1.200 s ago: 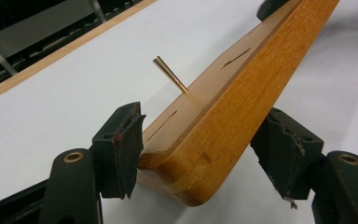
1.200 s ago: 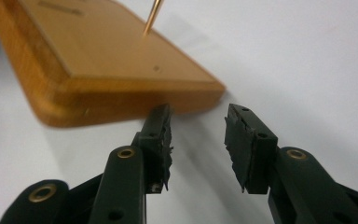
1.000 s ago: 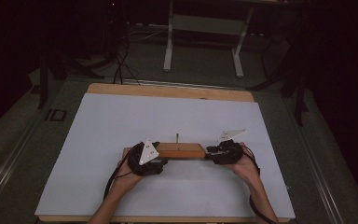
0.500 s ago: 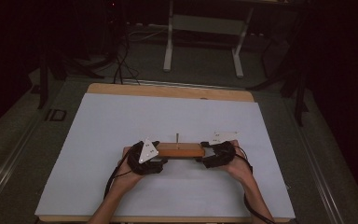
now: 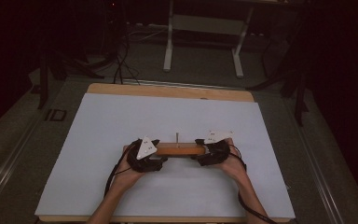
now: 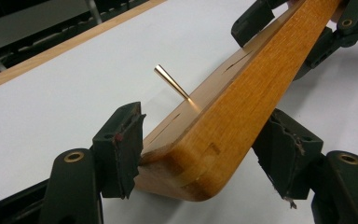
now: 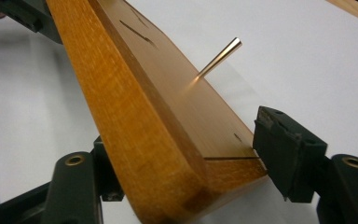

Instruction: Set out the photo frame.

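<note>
Left hand-held gripper point(image 5: 154, 156) and right hand-held gripper point(image 5: 203, 154) are each clamping one end of the wooden block point(image 5: 179, 150), keeping its brass pin point(image 5: 177, 138) upright above the surface point(image 5: 102, 126).

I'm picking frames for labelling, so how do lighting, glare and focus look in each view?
High view: the room behind is nearly black, while the white table cover is evenly lit. Left gripper view: the orange-brown wooden block is sharp at its near end, soft farther off, with a bright glint at the base of the thin brass-coloured pin. Right gripper view: the same glint at the pin's base, and the near block edge is blurred.
</note>
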